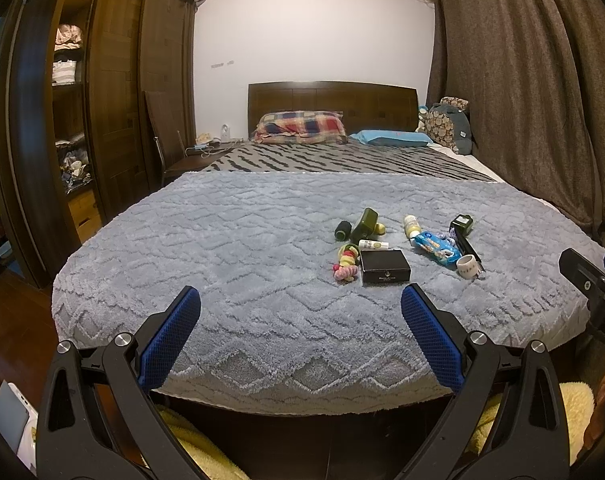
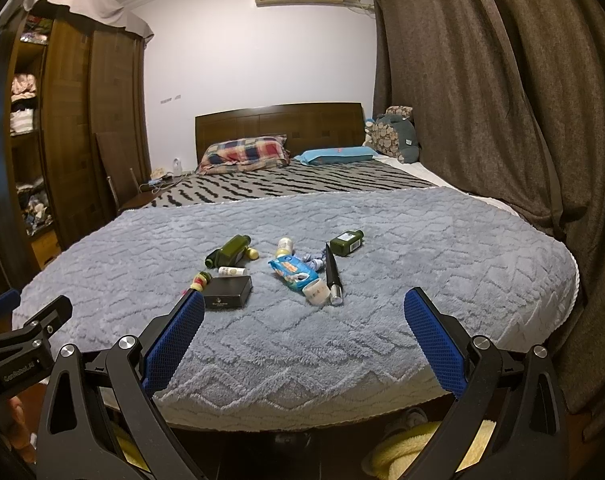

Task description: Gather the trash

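Note:
Small items lie together on the grey fluffy blanket [image 1: 222,248] at the foot of the bed: a black box [image 1: 384,266] [image 2: 228,293], a dark green bottle [image 1: 364,224] [image 2: 228,251], a blue wipes packet [image 1: 438,247] [image 2: 294,272], a white cup [image 1: 468,267] [image 2: 316,292], a small green bottle [image 2: 346,242], a black pen-like tube [image 2: 332,274] and coloured hair ties [image 1: 347,265]. My left gripper [image 1: 300,300] is open and empty, short of the box. My right gripper [image 2: 304,304] is open and empty, just short of the cup.
A wooden wardrobe [image 1: 102,100] with open shelves stands on the left. Brown curtains [image 2: 502,100] hang along the right side. Pillows [image 1: 302,126] and the headboard are at the far end. Yellow fluffy fabric [image 2: 406,448] lies below the bed's foot.

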`<state>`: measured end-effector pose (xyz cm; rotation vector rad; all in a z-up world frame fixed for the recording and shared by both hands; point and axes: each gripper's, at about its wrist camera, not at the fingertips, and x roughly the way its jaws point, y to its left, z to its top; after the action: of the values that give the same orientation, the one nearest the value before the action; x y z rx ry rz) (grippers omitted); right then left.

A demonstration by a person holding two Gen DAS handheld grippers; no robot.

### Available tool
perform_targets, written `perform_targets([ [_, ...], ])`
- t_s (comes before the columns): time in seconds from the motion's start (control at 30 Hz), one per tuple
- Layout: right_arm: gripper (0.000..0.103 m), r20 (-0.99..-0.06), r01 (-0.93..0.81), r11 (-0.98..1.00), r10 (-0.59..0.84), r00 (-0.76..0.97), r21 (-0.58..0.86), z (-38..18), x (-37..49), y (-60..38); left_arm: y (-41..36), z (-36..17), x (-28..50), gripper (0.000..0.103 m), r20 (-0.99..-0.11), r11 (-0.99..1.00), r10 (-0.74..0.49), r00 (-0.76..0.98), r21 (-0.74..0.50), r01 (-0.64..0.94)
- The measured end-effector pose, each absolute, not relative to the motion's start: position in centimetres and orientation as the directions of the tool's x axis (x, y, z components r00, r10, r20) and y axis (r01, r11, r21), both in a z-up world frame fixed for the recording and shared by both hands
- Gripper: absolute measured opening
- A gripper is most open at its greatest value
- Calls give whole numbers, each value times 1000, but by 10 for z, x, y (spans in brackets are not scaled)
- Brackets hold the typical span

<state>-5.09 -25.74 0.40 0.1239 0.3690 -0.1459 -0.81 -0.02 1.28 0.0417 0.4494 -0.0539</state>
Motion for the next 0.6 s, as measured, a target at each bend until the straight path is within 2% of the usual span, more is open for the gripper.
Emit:
perform_targets([
  [0.4, 99, -425, 191, 978, -140, 894, 80, -29, -21, -270, -8, -22, 28, 95, -519, 993, -84, 851, 26, 114],
  [0.6, 99, -462, 205, 973, -136, 876, 103, -52, 4, -283, -13, -51, 62, 95, -604, 990, -129, 787, -29, 141],
])
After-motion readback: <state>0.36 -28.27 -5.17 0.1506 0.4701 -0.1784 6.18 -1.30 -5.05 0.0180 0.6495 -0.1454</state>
